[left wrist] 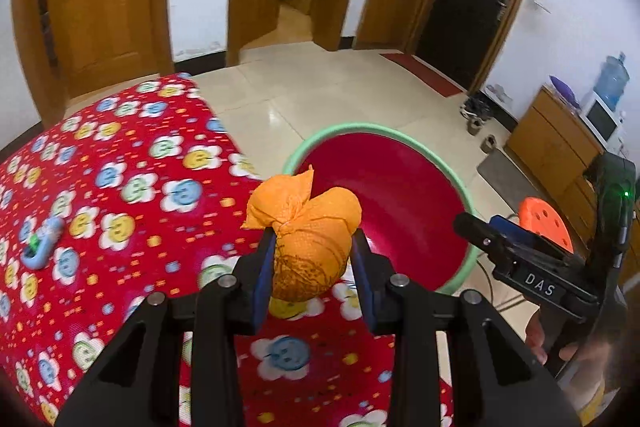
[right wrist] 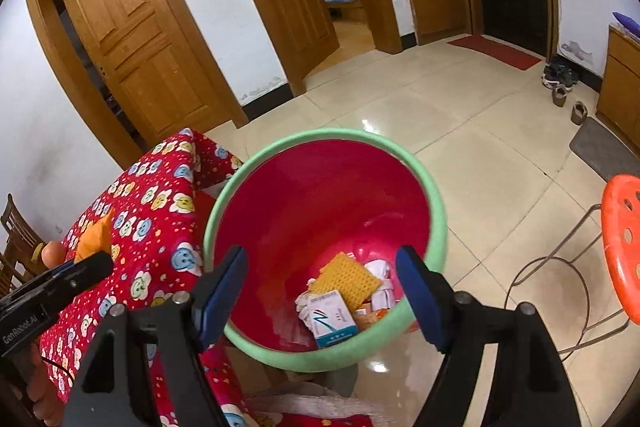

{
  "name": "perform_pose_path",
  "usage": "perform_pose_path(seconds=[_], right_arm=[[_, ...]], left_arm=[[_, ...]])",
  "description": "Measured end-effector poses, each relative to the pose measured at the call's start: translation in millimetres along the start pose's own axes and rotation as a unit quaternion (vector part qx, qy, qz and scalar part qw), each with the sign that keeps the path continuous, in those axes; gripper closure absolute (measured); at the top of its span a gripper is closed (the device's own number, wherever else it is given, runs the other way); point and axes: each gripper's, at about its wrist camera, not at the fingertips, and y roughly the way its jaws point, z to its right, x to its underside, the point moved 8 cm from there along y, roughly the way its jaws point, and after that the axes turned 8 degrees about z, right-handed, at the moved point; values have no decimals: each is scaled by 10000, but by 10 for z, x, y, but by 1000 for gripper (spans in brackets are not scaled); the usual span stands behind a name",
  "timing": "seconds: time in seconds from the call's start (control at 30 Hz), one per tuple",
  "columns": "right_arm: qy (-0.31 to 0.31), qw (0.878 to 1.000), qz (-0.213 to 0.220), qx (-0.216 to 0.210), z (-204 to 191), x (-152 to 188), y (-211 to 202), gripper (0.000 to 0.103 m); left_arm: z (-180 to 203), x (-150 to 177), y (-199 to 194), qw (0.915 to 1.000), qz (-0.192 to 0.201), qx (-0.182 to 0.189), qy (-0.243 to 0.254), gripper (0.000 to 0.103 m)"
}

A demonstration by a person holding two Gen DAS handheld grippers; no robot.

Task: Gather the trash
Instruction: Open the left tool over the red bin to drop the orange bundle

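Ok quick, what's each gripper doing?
Left gripper: shut on the orange bundle.
Right gripper: open, holding nothing, above the bin.

Counter (left wrist: 120, 155) draped in red smiley-flower cloth. Small blue device (left wrist: 42, 245) lies on it at nine o'clock. Orange perforated stool (right wrist: 622, 247) stands on tiled floor (right wrist: 460, 131) at three o'clock. Shoes (right wrist: 560, 77), grey mat (right wrist: 604, 147) and wooden cabinet (left wrist: 552, 147) occupy two o'clock. Water dispenser (left wrist: 610, 83) tops the cabinet.
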Motion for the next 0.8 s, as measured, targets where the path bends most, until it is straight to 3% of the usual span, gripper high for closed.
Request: perform_pose_path(seconds=[0.17,0.4,0.8], right_arm=[[139,9999,-13,73,137,20,0,25],[248,9996,-27,125,261,39,9,25],[258,9997,-2,31,208,44,-45,25]], left_arm=[[198,-1,143,9997,-83,214,126,67],[362,-6,196,9993,-64,280,255,45],[109,-32,26,9999,30,-73,111,43]])
